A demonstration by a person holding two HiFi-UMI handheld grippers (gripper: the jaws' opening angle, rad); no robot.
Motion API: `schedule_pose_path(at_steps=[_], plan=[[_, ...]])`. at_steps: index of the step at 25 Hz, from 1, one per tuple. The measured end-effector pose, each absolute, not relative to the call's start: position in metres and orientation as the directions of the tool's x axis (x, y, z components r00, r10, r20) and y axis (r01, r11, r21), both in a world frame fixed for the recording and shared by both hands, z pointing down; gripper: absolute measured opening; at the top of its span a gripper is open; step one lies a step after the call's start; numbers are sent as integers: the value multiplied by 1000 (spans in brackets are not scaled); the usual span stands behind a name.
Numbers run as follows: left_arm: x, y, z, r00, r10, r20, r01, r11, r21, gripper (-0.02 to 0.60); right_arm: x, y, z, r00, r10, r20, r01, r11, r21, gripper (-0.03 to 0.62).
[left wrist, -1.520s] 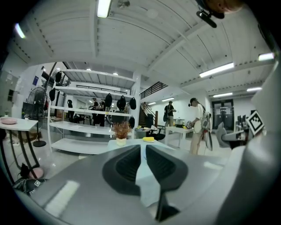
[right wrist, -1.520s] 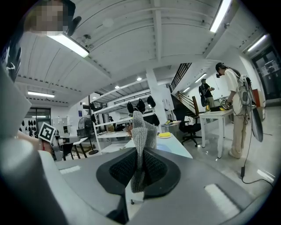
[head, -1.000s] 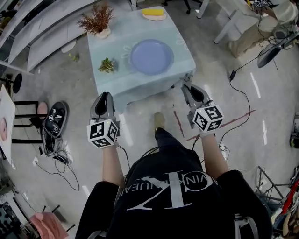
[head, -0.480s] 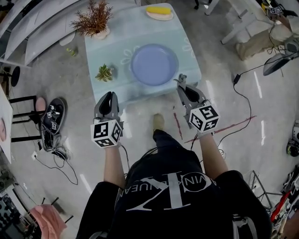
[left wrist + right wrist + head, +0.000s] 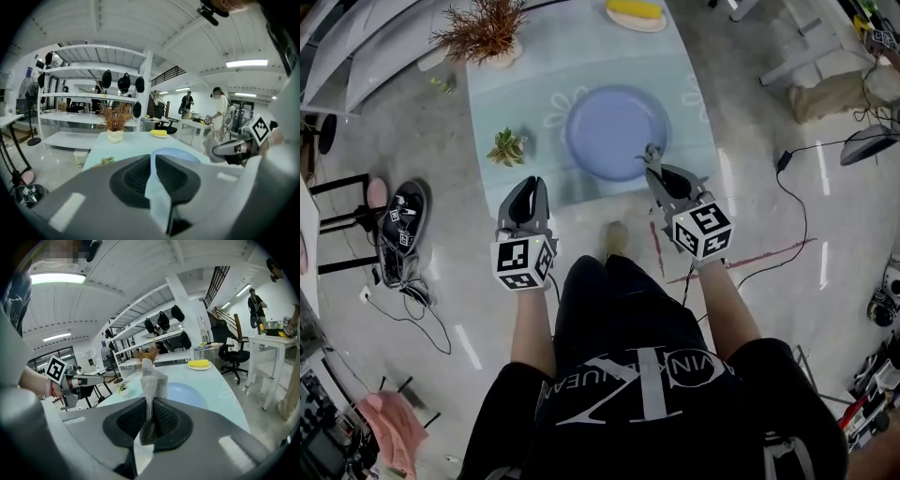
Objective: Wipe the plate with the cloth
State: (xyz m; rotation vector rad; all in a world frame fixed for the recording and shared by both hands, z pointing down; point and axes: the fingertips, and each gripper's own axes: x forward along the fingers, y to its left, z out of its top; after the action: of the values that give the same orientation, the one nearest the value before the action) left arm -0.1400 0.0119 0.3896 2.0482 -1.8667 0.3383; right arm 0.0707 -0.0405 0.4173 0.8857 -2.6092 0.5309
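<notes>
Between right tongs (image 5: 149,405), cloth (image 5: 151,378) lengthwise toward plate (image 5: 187,394)

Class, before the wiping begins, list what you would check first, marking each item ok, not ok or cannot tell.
1. Grey knitted cloth clamped in the right gripper: ok.
2. Round blue plate lying bare on the pale blue table: ok.
3. Cloth touching the plate: cannot tell; its tip shows at the plate's near rim.
4. Left gripper empty, jaws together: ok.
5. Small green plant standing apart from the plate: ok.
</notes>
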Motion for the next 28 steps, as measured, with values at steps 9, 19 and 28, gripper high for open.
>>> schedule_pose_path(at_steps=[9, 19, 28], plan=[[-128, -24, 439, 118, -855, 505, -992, -74, 107, 0, 24, -56, 462, -716, -362, 598, -510, 855, -93, 33], [-132, -65, 488, 169, -805, 569, -981, -81, 177, 0, -25, -91, 513, -666, -219, 713, -366, 929, -58, 32], [-138, -87, 515, 198, -777, 597, -971, -72, 227, 0, -64, -114, 544, -625, -113, 772, -242, 969, -55, 32]])
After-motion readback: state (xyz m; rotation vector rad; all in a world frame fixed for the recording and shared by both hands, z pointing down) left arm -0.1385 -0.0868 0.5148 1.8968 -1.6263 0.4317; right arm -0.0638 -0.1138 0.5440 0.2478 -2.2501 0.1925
